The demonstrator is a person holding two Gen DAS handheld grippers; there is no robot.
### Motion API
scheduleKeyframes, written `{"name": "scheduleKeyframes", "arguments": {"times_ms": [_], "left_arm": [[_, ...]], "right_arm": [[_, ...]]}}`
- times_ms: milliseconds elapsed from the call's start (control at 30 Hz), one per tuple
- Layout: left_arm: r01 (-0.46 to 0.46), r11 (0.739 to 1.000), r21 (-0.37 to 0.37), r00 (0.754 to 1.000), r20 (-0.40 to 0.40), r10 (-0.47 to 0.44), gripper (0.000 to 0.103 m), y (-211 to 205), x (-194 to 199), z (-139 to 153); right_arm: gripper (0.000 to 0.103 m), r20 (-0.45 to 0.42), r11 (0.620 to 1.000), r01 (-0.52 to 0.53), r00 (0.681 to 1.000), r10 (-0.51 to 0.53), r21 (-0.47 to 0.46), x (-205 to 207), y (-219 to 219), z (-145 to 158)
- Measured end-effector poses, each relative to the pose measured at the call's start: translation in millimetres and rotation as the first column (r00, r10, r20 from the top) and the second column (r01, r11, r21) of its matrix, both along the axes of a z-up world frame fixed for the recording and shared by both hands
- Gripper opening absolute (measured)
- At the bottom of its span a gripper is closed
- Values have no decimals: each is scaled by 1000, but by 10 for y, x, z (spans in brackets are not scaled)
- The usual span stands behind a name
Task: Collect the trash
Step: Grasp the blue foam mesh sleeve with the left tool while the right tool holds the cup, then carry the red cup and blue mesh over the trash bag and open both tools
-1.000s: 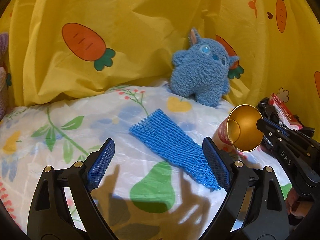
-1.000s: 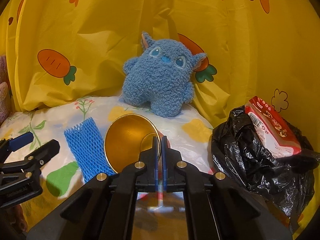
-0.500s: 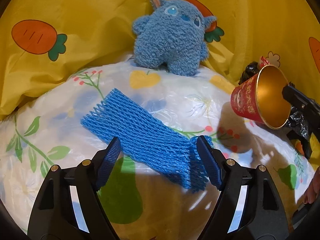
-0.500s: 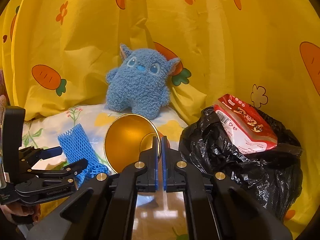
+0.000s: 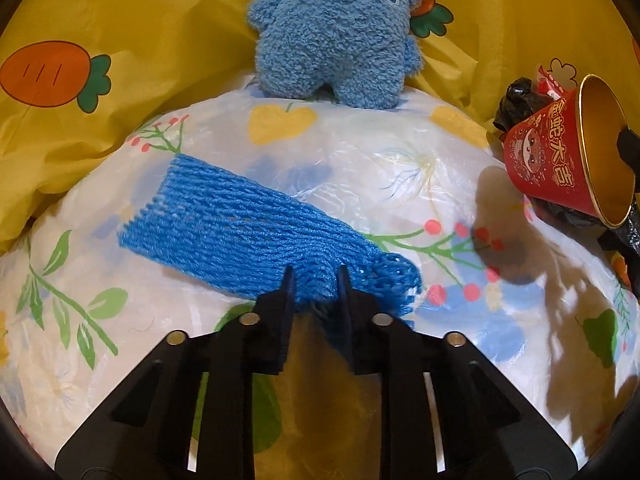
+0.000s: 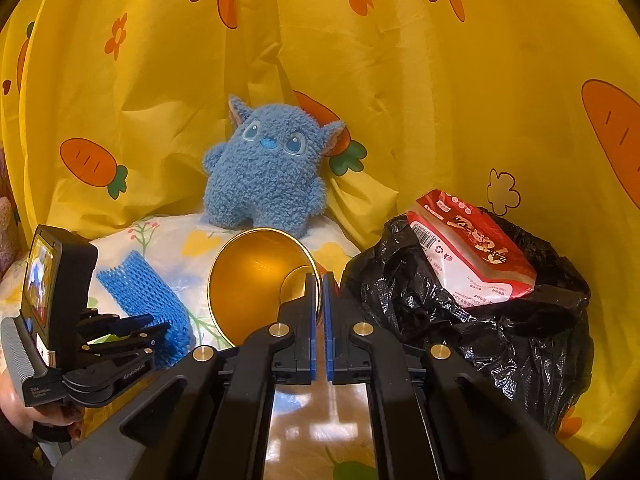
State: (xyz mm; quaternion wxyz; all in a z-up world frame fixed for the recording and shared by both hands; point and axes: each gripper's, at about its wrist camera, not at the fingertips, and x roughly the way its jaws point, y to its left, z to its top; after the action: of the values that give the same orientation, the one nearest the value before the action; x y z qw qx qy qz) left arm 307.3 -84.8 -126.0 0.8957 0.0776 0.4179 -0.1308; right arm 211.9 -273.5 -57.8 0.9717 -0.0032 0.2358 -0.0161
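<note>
Left tongs [image 5: 314, 280]: jaws closing on the near end of the blue net [image 5: 240, 236], with the mesh bunched between them. The net lies flat on the floral sheet [image 5: 360, 168], not yet lifted. In the right wrist view the same tongs [image 6: 160, 330] appear from the side at the net's [image 6: 140, 284] end, with a hand [image 6: 24, 408] under the handle.

Centre: blue plush [image 6: 268, 176] sits against the yellow carrot cloth [image 6: 440, 100]. Judged a toy, not trash.

Right tongs [image 6: 319, 280]: pressed together on the rim of the cup [image 6: 256, 276], which is held on its side, clear of the sheet, gold mouth toward the camera.

Far right: black bag [image 6: 500, 328] stands open, a red-and-white packet [image 6: 468, 252] resting on top.

Progress, as judged: one packet is at the bag; the cup is in hand but not yet dropped; the net is just being gripped. Left to do: both items go into the bag. No other loose trash is seen.

View differences: the left wrist view shows the cup's [image 5: 560, 152] red printed outside and the pinch on the net up close, but only a scrap of the bag [image 5: 520, 100]. The right wrist view shows the whole bag, the packet and the cup grip.
</note>
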Motion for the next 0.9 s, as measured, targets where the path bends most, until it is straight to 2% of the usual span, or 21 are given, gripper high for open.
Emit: {"name": "scheduleKeyframes", "arguments": {"times_ms": [133,233,367,567,767,900], "left_arm": [[-1,1000,-5,1000,19,1,6,13,-18,33],[-7,1000,-21,998,69,8,6,37,-103,122],[-9,996,-90,994,108,19,6,53,-203,331],[101,985,-141,975,209,-70,6,-262,-371,790],[273,932,-238,933,302,-196,6,-745,-504,1220],[383,872,-305,898,345,-274,6,-1091,-507,1420]], "right_arm": [[4,-1,1000,3,1000,-3,-2,-43,-14,6],[4,1,1000,7,1000,-7,0,-80,-43,15],[4,10,1000,18,1000,-18,0,-138,-99,43],[4,53,998,58,997,-58,4,-248,-244,170],[4,117,987,163,980,-160,-15,-364,-556,339],[4,135,968,250,960,-245,-23,-409,-838,382]]}}
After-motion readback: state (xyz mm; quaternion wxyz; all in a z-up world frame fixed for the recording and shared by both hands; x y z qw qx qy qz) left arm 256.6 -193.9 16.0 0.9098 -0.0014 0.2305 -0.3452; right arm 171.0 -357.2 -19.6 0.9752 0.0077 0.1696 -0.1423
